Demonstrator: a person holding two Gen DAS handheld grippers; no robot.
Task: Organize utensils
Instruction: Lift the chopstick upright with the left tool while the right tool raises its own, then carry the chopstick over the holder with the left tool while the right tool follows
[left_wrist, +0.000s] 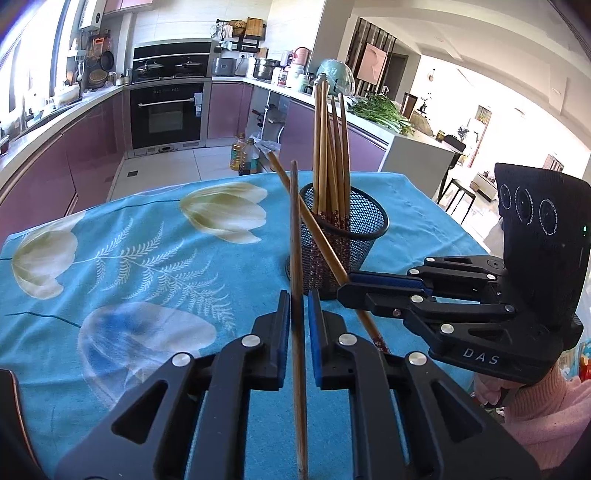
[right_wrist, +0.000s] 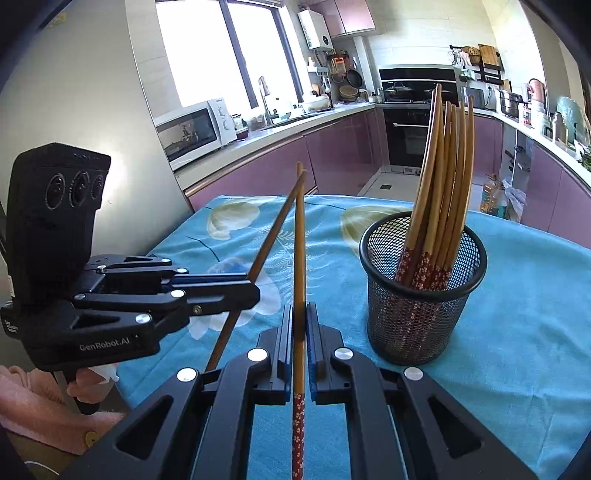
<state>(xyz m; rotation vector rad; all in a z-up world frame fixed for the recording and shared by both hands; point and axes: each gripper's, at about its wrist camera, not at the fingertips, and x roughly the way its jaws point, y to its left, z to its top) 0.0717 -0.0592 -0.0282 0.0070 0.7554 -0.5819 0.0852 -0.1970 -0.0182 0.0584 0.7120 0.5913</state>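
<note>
Two hand-held grippers in view. The left hand-held gripper (left_wrist: 298, 314) is clamped on one plain brown chopstick (left_wrist: 296, 236), held near upright just beside the mesh holder (left_wrist: 343, 236). The right hand-held gripper (right_wrist: 300, 328) is clamped on one chopstick with a red patterned end (right_wrist: 299, 258), also just beside the holder (right_wrist: 421, 295). The two held chopsticks cross near their upper tips.

One black mesh holder stands on the surface, on a blue floral cloth (left_wrist: 129, 258). Inside it stands a bundle of chopsticks (right_wrist: 443, 177), roughly six to eight; exact count cannot be told, as they overlap. Their red patterned ends point down.
</note>
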